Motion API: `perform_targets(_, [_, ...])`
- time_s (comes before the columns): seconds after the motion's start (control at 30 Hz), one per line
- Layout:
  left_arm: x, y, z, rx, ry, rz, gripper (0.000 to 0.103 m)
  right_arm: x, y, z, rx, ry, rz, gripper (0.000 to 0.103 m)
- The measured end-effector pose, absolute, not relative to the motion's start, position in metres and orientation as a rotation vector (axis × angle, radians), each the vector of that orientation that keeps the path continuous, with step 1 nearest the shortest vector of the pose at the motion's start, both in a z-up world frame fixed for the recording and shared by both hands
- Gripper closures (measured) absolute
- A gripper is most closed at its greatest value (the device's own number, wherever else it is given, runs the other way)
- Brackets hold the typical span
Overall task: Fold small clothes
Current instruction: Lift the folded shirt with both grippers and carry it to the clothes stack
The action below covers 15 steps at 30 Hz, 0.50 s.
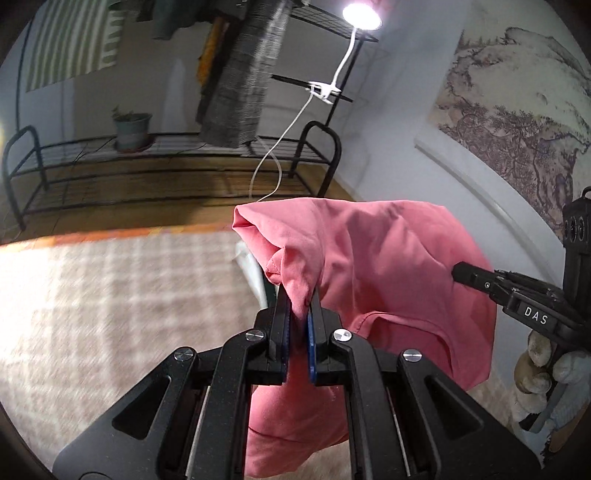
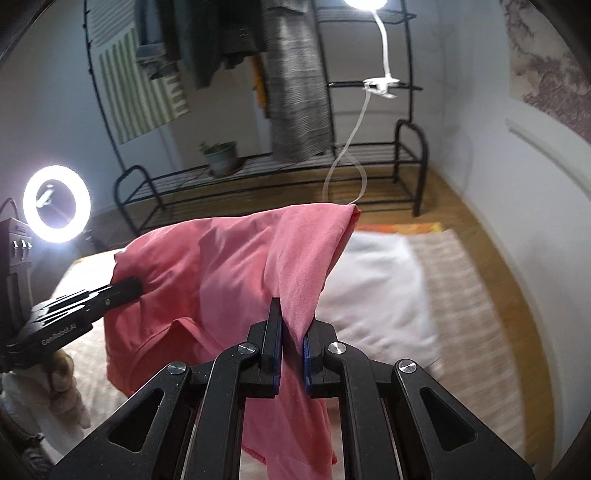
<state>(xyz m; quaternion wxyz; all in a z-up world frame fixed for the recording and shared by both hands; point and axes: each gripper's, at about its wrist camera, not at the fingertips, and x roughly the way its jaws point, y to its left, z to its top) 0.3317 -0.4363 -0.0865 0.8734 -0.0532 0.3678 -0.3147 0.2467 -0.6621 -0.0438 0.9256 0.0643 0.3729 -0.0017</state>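
Observation:
A small pink garment (image 1: 373,266) hangs in the air between my two grippers, above a pale checked cloth surface (image 1: 110,302). My left gripper (image 1: 300,301) is shut on a bunched edge of it. My right gripper (image 2: 293,325) is shut on another edge of the pink garment (image 2: 229,266). In the left wrist view the right gripper (image 1: 461,273) reaches in from the right, its tip against the fabric. In the right wrist view the left gripper (image 2: 129,290) reaches in from the left. The garment's lower part drapes down behind the fingers.
A white cloth (image 2: 380,284) lies on the checked surface below. A black metal clothes rack (image 1: 166,173) with hanging clothes, a potted plant (image 1: 131,129) and a clip lamp (image 1: 360,16) stands behind on the wooden floor. A ring light (image 2: 57,203) glows at left.

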Motion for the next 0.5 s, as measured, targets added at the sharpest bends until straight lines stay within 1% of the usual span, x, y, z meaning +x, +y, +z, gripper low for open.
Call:
perform_targets(0.23, [0.371, -0.496, -0.093, -0.084, 0.729, -0.654, 0.098, 0.277, -0.713, -0.044, 0.083, 0.733, -0.062, 0.096])
perform_targets(0.33, [0.389, -0.516, -0.103, -0.059, 0.724, -0.63, 0.098, 0.293, -0.726, -0.053, 0.055, 0.735, -0.074, 0.096])
perform_targets(0.5, [0.402, -0.527, -0.121, -0.031, 0.726, -0.591, 0.098, 0.317, -0.742, -0.074, 0.059, 0.756, -0.089, 0.096])
